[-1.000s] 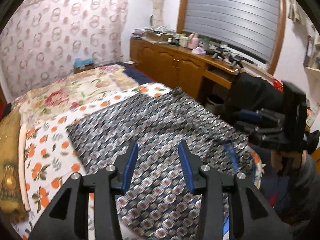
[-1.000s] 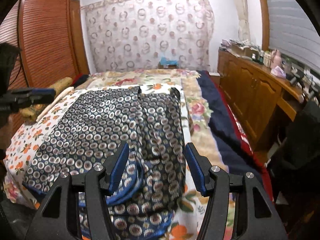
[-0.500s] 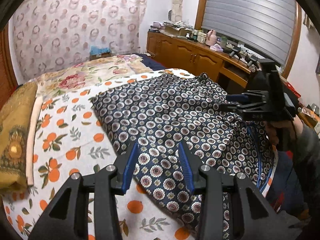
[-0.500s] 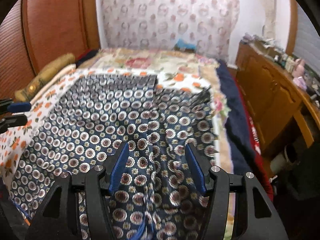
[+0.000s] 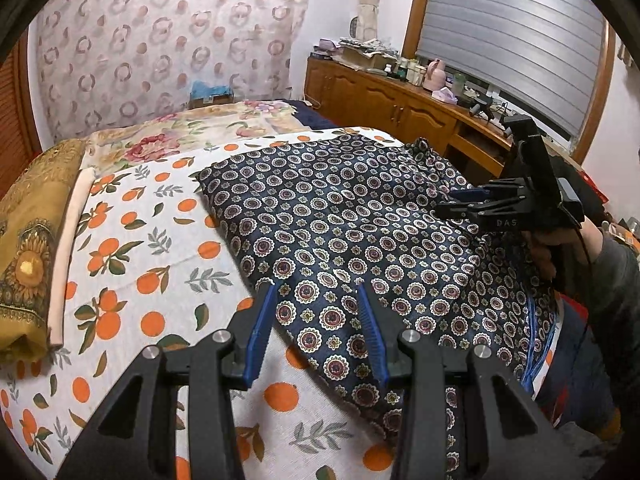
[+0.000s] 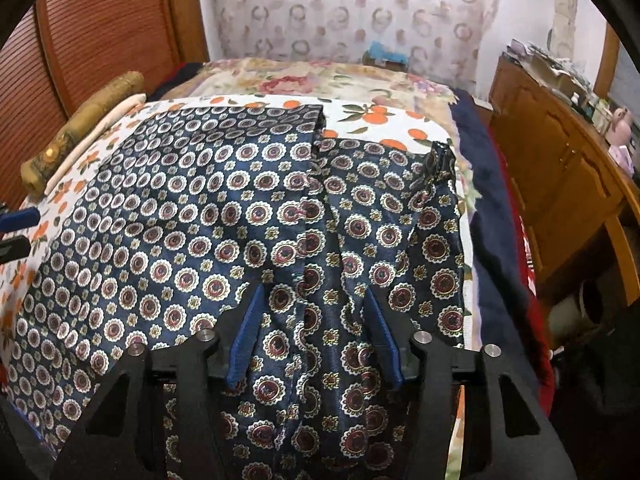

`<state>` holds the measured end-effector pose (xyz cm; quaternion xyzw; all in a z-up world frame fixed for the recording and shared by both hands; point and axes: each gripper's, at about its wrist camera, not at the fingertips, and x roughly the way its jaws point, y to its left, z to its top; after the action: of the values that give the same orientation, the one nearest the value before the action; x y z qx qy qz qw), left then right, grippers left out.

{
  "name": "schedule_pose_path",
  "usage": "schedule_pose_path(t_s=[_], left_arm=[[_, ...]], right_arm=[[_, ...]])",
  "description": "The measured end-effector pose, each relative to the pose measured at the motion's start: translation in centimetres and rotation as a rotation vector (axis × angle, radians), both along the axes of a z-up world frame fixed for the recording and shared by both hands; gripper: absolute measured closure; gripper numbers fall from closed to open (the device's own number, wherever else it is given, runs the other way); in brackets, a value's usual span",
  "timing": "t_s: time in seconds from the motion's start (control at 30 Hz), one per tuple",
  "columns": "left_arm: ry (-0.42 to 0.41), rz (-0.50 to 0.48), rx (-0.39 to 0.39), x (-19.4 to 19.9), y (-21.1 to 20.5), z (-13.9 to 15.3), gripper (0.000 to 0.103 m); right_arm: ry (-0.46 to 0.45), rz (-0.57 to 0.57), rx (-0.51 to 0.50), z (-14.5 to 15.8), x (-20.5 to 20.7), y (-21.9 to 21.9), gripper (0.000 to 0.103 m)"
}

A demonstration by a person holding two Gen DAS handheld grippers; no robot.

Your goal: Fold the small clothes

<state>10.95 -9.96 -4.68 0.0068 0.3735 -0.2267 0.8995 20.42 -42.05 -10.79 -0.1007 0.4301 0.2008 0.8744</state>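
One readable mark, seemingly "DAS", sits on the closing right tool [image 5: 460,202]; left tool [image 5: 316,320] gapes empty over patterned garment [image 5: 340,216].

A dark navy medallion-print silk garment [image 5: 352,224] lies spread on the white orange-print bedsheet [image 5: 132,256] covering the bed. A mustard sunflower-patterned folded blanket [image 5: 28,240] lies along the sheet's left edge. The brown wooden cabinet [image 5: 384,108] stands right of the bed.

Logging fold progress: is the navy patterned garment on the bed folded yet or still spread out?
Mostly spread. The navy patterned garment lies open across the orange-print sheet, rumpled along its right side; no finished fold shows.
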Motion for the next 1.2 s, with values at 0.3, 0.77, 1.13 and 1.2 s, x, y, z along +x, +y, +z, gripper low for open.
schedule_pose_path(t_s=[0.3, 0.77, 1.13, 1.2], left_arm=[[0.006, -0.002, -0.001, 0.0, 0.2, -0.2, 0.063], [0.015, -0.030, -0.002, 0.0, -1.2, -0.6, 0.063], [0.071, -0.023, 0.069, 1.3, -2.8, -2.8, 0.063], [0.073, -0.021, 0.089, 1.5, -3.0, -3.1, 0.063]], right_arm=[[-0.021, 0.063, 0.011, 0.2, -1.5, 0.7, 0.100], [-0.088, -0.034, 0.030, 2.3, -7.1, -4.7, 0.101], [-0.133, -0.079, 0.051, 4.4, -3.9, -5.0, 0.066], [-0.119, -0.088, 0.050, 4.3, -1.8, -4.6, 0.066]])
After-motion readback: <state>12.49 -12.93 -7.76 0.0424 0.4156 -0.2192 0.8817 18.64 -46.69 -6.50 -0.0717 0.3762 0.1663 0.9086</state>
